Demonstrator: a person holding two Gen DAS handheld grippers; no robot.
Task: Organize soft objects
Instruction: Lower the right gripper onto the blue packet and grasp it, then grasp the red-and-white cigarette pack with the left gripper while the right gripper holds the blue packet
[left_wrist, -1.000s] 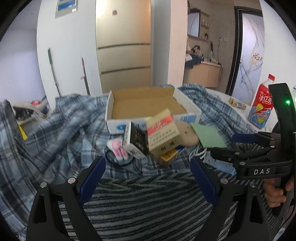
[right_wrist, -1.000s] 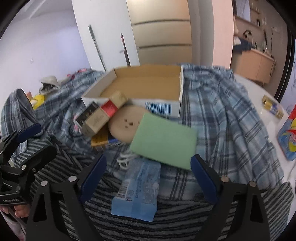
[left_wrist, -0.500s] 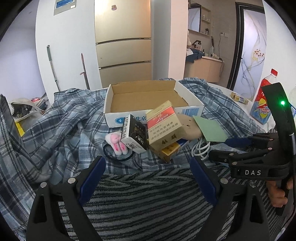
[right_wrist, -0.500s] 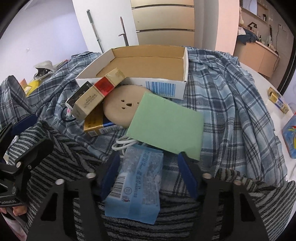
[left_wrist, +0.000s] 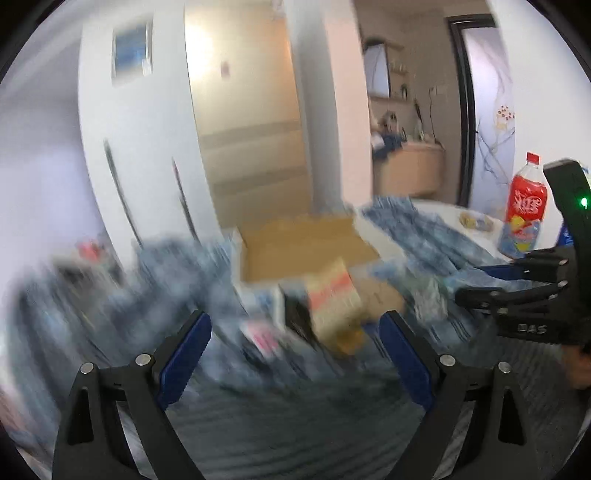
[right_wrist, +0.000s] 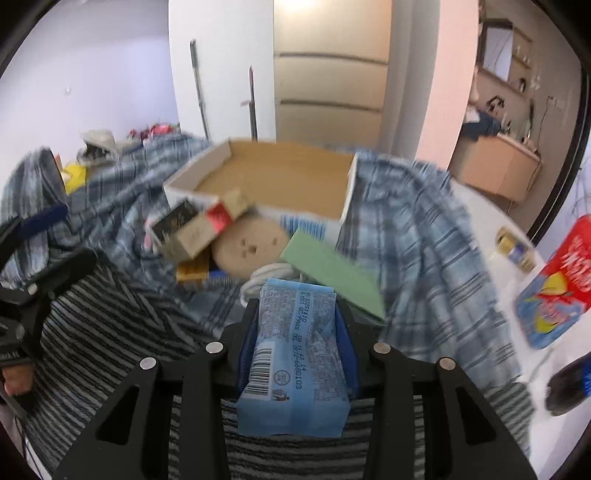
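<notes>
Right gripper (right_wrist: 295, 332) now clamped on the blue tissue pack (right_wrist: 295, 354), lifted off the striped cloth (right_wrist: 110, 332) where it lay with jaws wide a second ago. Left gripper (left_wrist: 295, 343) spread wide, holding nothing, its view newly blurred. Ahead on the plaid cloth (right_wrist: 424, 229): green pad (right_wrist: 332, 269), tan disc (right_wrist: 251, 247), small cartons (right_wrist: 199, 225), open cardboard box (right_wrist: 280, 177).

- A white wall (right_wrist: 221, 74) stood at the far left.
- Beige panelled doors (right_wrist: 328, 74) rose at the far centre.
- A wooden cabinet (right_wrist: 495, 170) sat far right, beside a dark-framed door (left_wrist: 480, 110).
</notes>
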